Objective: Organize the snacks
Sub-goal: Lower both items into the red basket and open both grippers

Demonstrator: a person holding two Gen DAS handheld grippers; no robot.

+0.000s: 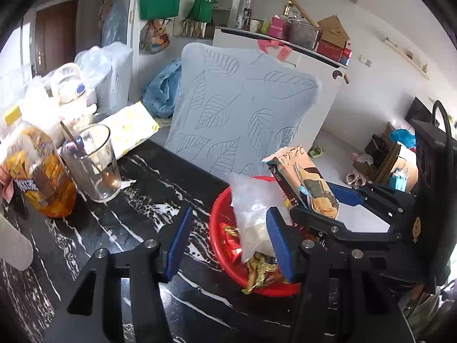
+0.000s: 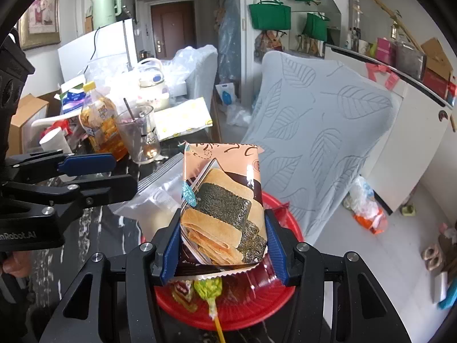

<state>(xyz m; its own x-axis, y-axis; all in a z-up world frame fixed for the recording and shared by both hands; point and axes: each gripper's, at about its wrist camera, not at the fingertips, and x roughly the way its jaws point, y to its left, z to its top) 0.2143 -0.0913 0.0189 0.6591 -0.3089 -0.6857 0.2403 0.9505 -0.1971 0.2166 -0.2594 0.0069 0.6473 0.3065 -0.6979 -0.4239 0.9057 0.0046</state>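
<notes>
We see a lived-in home, its dining corner. A black white-veined marble tabletop (image 1: 120, 228) carries a clear drinking glass with a spoon (image 1: 91, 161) and an amber plastic tea bottle (image 1: 37, 171) near its far edge; a leaf-patterned grey chair cover (image 2: 314, 131), green tote bags hung on the wall (image 2: 270, 14), a brown entrance door (image 2: 172, 27) and slippers on the floor (image 2: 432, 254) surround it.

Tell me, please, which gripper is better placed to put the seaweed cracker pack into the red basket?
The right gripper. It is already shut on the seaweed cracker pack, directly above the red basket. The left gripper is open and holds nothing.
</notes>
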